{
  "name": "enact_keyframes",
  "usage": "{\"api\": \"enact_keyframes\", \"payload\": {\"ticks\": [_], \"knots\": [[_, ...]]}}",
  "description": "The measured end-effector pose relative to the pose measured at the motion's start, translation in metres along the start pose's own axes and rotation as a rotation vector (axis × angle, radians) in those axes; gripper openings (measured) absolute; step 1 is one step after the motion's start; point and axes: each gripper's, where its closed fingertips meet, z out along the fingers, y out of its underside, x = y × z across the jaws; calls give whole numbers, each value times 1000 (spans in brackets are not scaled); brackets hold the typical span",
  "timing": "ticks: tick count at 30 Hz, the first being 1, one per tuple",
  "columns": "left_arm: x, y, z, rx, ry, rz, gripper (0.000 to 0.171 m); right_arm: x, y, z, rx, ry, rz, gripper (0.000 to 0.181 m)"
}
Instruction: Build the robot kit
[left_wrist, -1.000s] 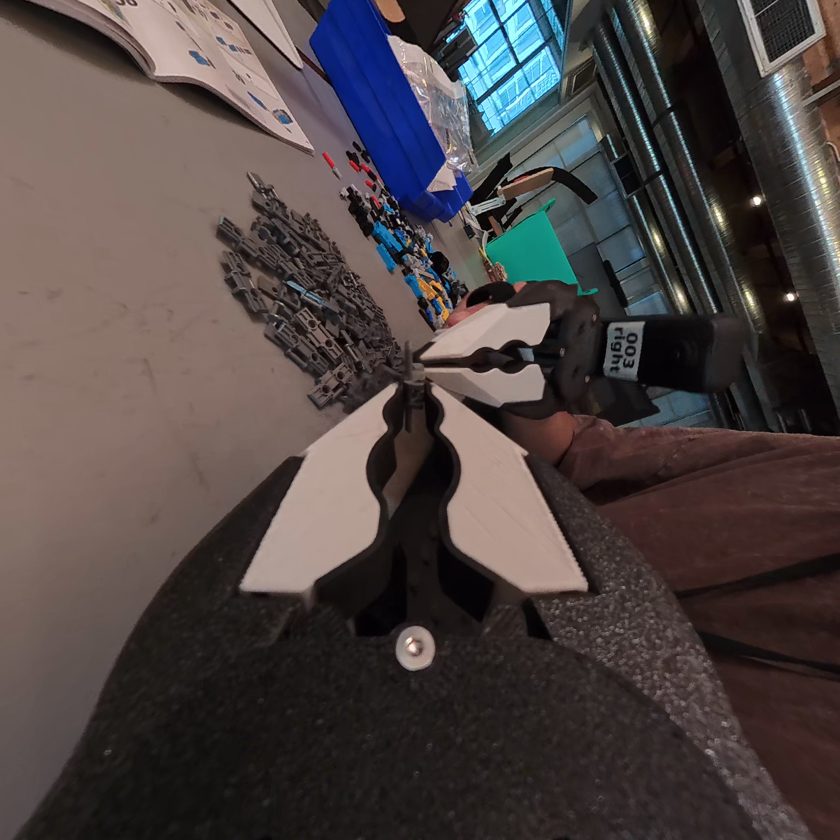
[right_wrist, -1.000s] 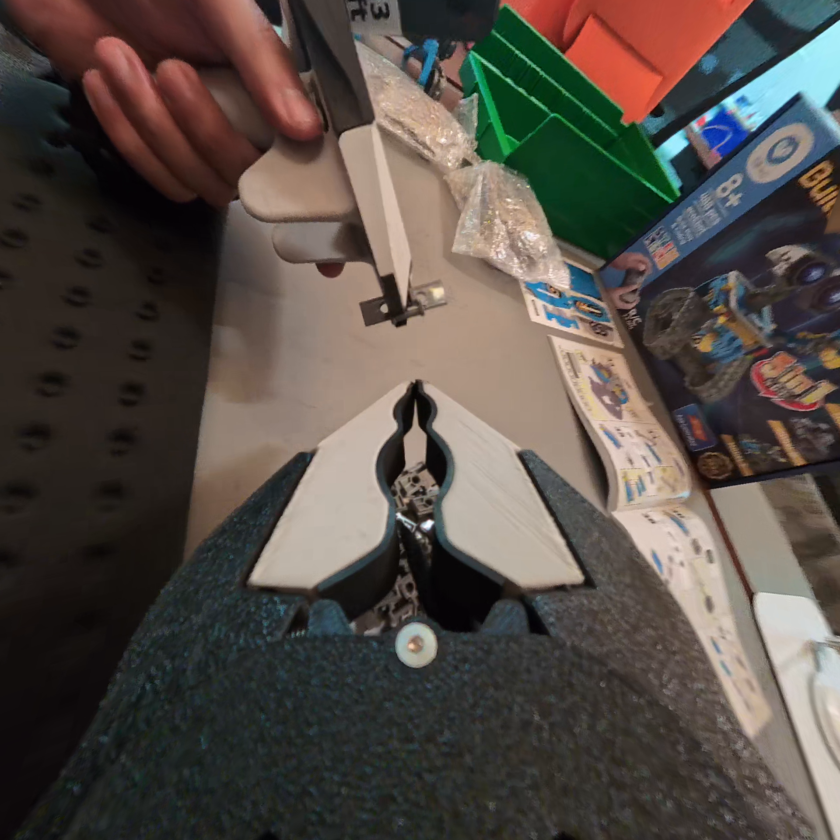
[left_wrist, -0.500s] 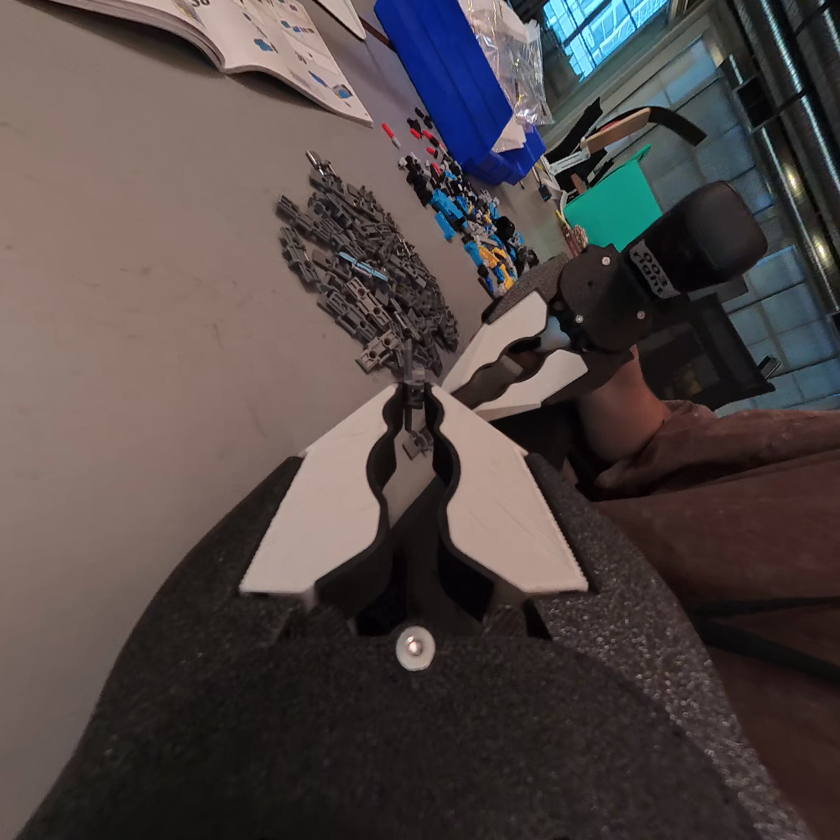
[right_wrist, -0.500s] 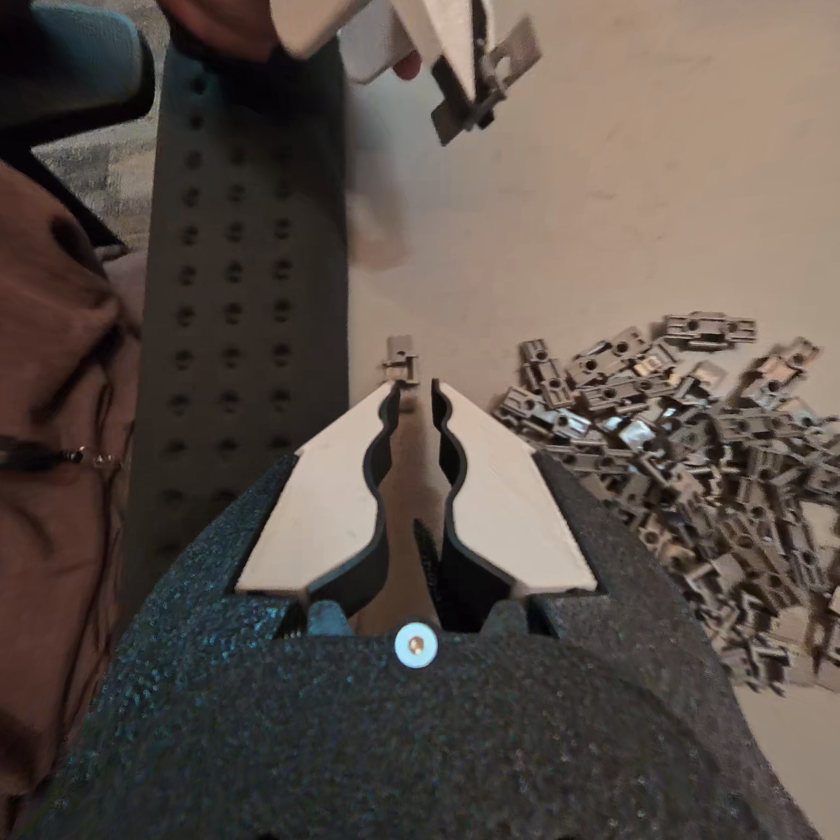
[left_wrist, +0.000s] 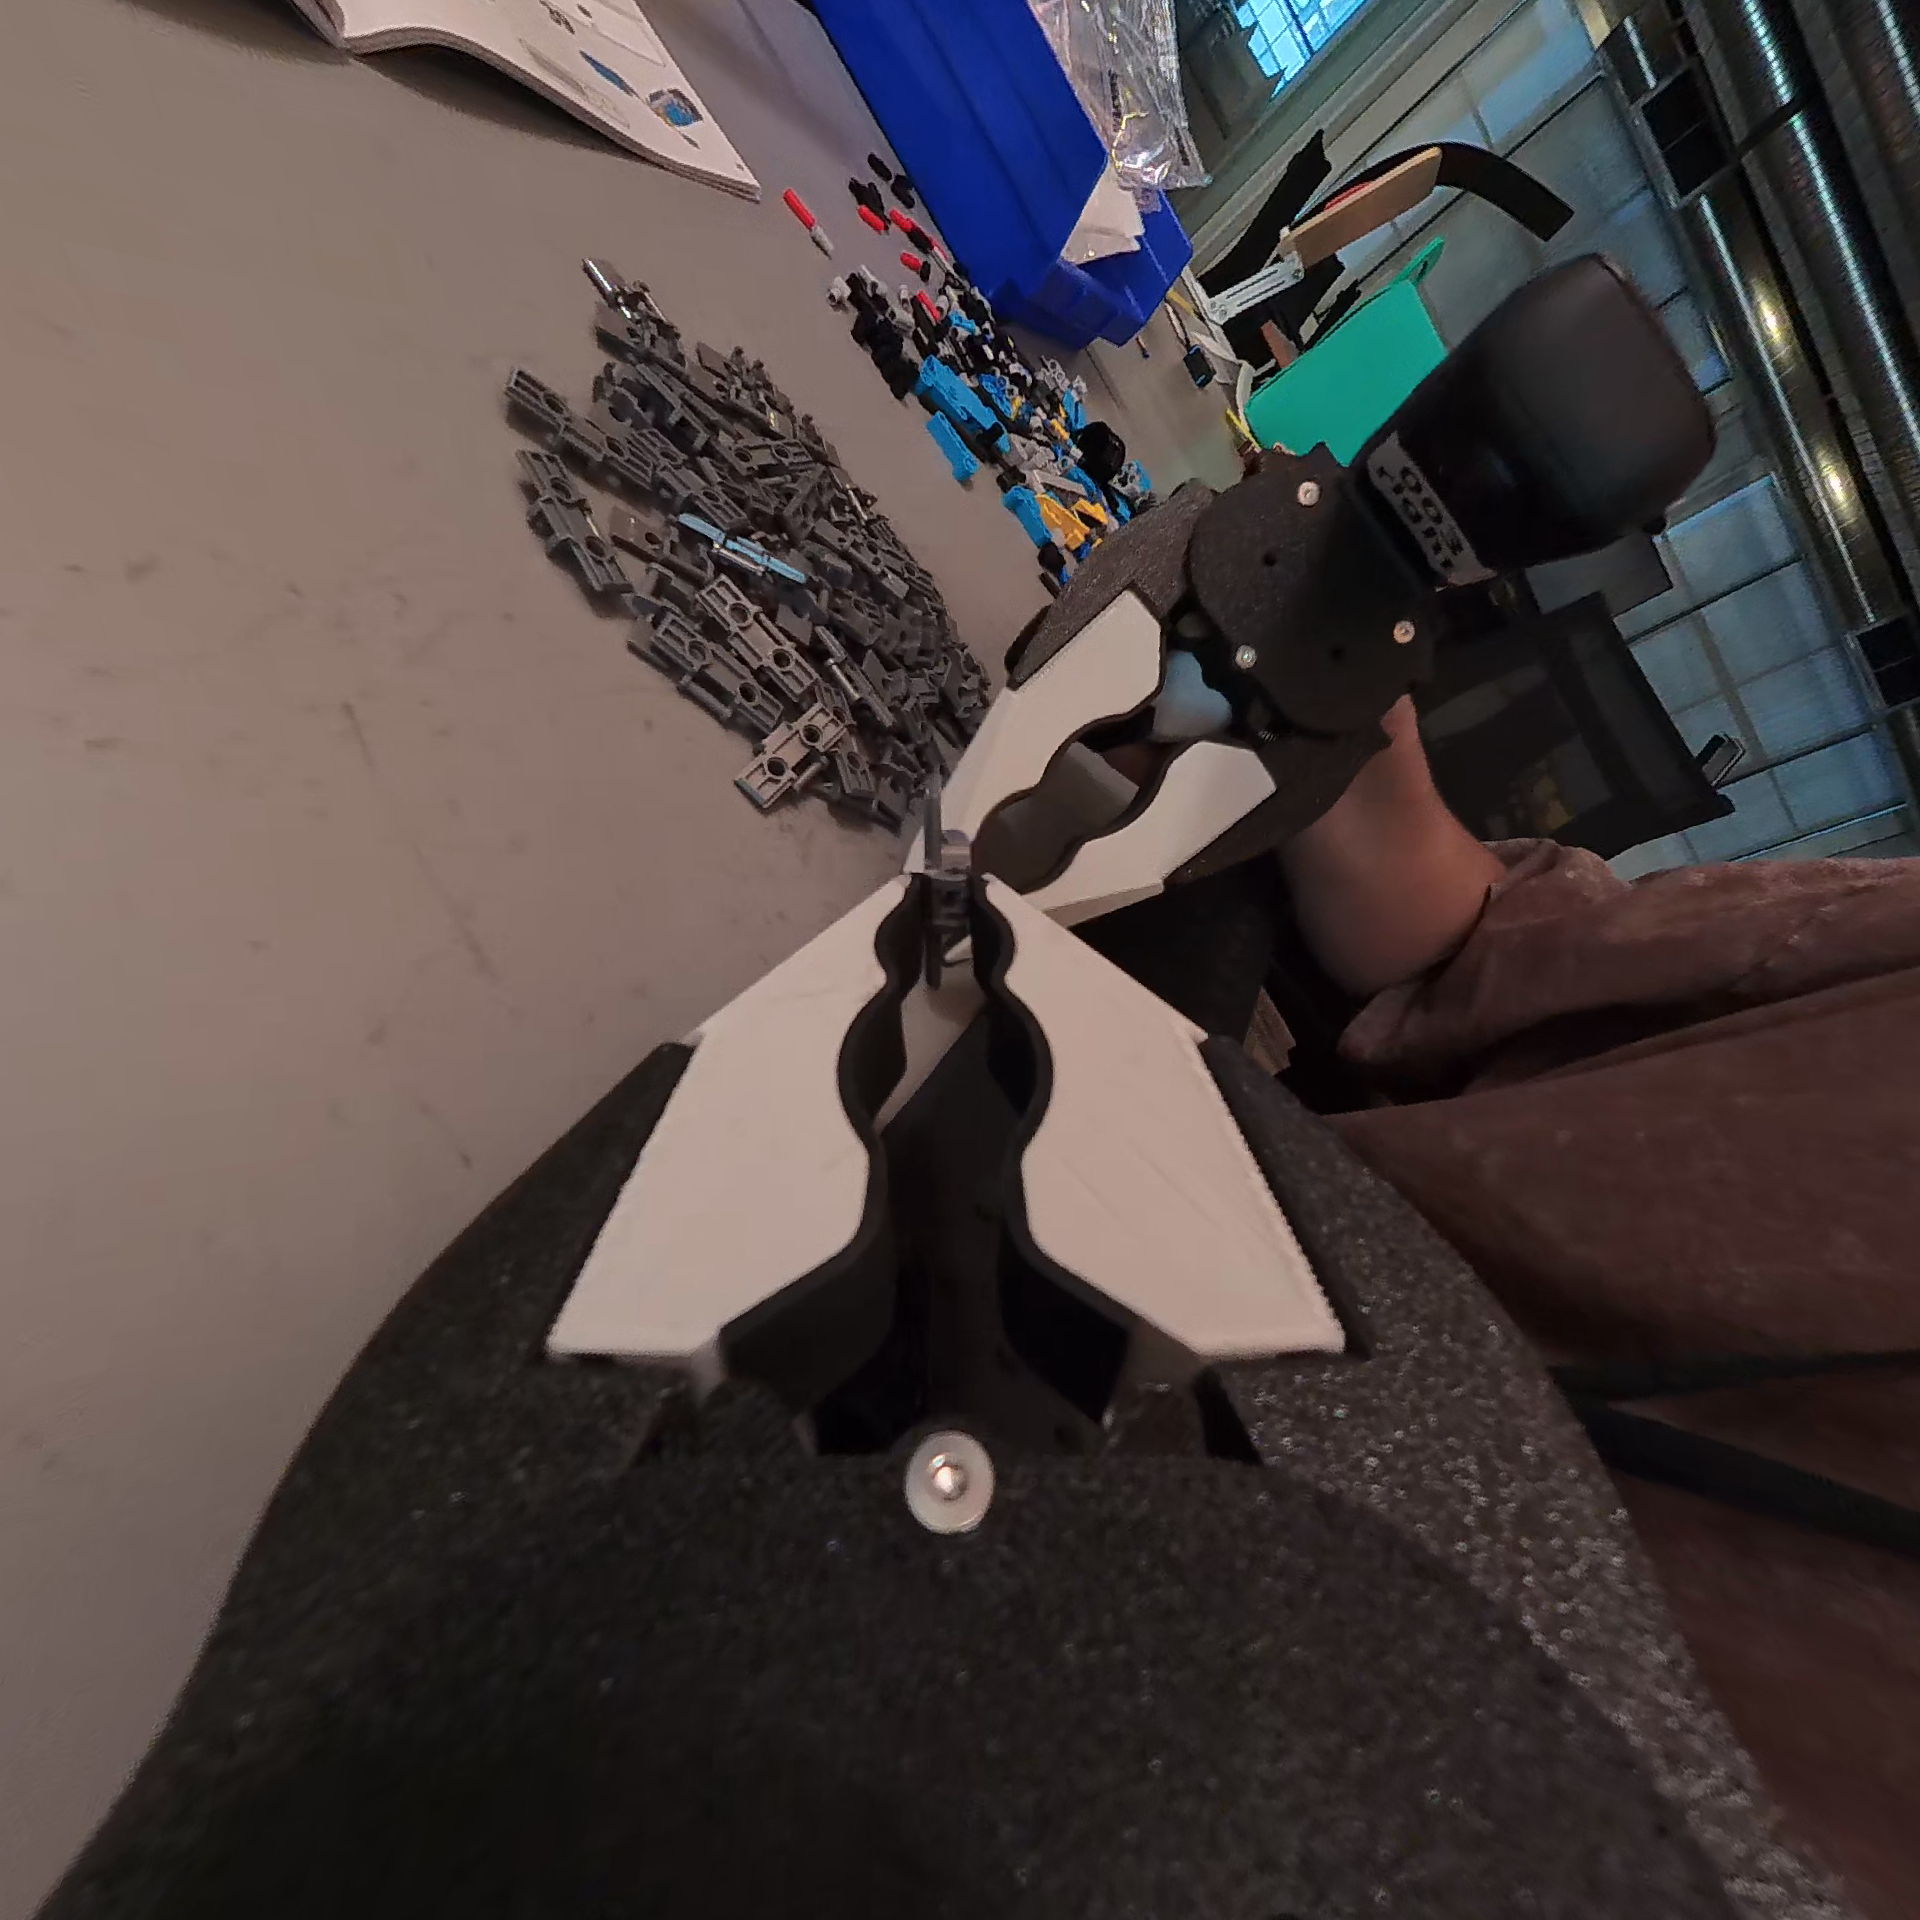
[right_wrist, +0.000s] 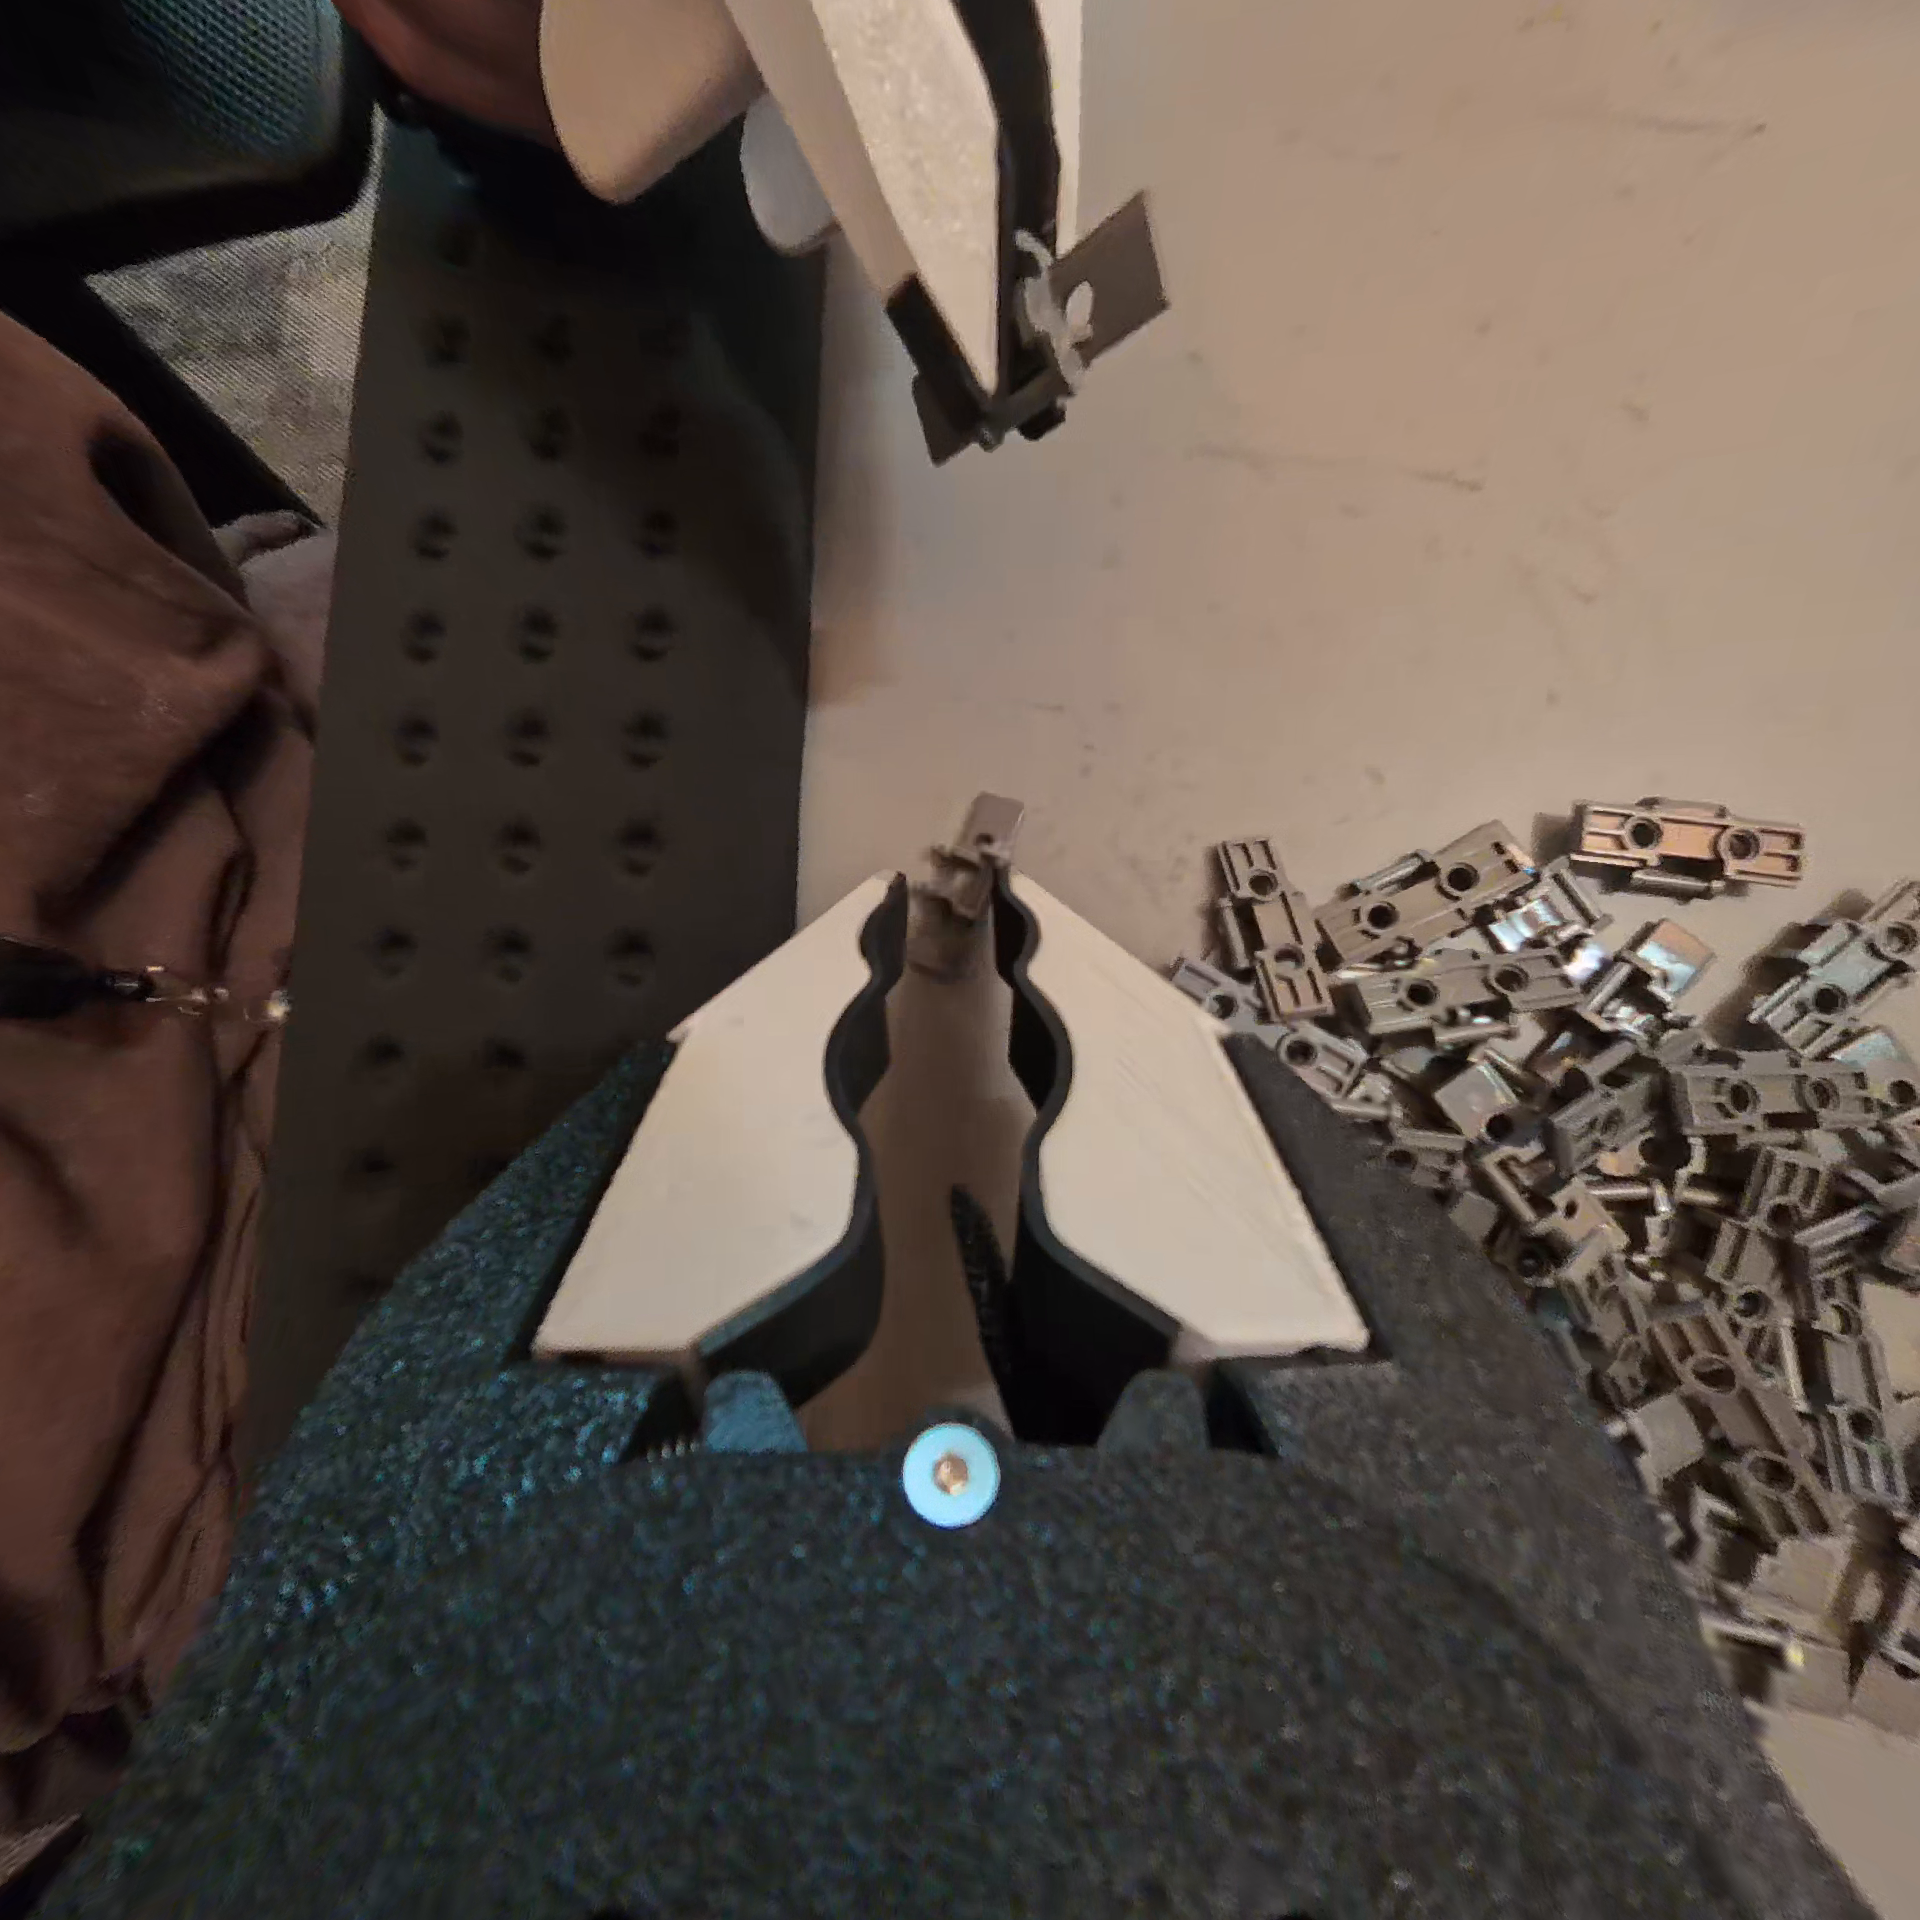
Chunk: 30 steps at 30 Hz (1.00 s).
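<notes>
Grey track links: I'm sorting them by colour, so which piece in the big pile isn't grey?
The light blue rod lying across the middle of the grey track link pile; every piece around it is dark grey.

- A workshop or lab in an industrial building: large silver ventilation ducts (left_wrist: 1808, 197) run overhead beside tall gridded windows (left_wrist: 1278, 42).
- A grey desk (left_wrist: 208, 727) carries sorted heaps of small grey building-toy parts (left_wrist: 727, 582) and coloured ones (left_wrist: 997, 416).
- A blue storage bin (left_wrist: 987, 135) and an open instruction booklet (left_wrist: 561, 62) lie at its far end.
</notes>
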Motion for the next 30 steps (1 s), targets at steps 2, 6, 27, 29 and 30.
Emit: {"api": "enact_keyframes", "payload": {"ticks": [2, 6, 27, 29, 30], "knots": [[1, 0, 0, -1, -2, 4, 8, 2, -1, -1, -15, 23, -24, 16], [2, 0, 0, -1, -5, 12, 8, 5, -1, -5, -38, 1, -23, 14], [6, -2, -4, 23, 51, -34, 8, -22, 2, 11, -95, -341, 72, 9], [6, -2, -4, 21, 50, -31, 8, -25, 3, 10, -105, -378, 85, 14], [6, -2, -4, 21, 51, -32, 8, -24, 3, 10, -109, -386, 85, 13]]}}
